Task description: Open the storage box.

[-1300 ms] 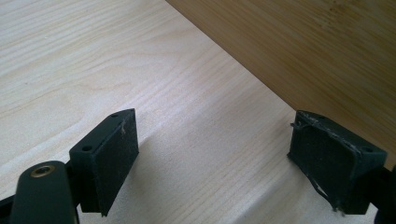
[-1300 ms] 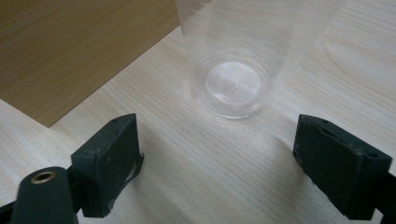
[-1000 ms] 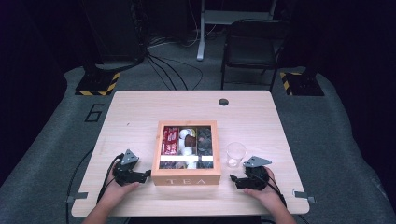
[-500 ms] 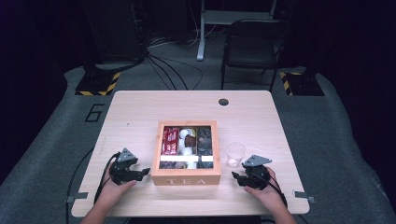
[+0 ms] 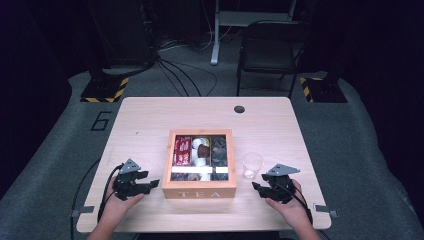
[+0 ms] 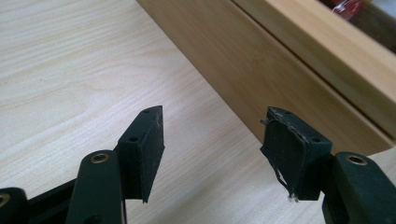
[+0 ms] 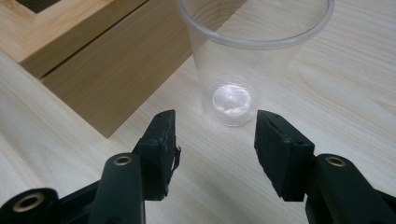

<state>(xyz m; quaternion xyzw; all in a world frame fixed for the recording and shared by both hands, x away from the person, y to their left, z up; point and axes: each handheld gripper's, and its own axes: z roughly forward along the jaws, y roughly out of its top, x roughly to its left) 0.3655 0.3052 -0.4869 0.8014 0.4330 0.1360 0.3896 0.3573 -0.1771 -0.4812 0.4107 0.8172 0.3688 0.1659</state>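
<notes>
Overhead forward-down; two close views sharing tea box [image 5: 200,190]

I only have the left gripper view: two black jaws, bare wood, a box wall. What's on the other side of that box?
Observer: A clear plastic cup stands upright on the table, just right of the tea box.
Operator: Anything in the cup?
Observer: It looks empty; the right gripper view shows its bare bottom.
Operator: Right gripper holding it?
Observer: No. The right gripper sits short of the cup, nothing between its jaws, which have just been closing.
Operator: Box contents?
Observer: The high view shows compartments with red packets at the left and darker ones at the right.
</notes>
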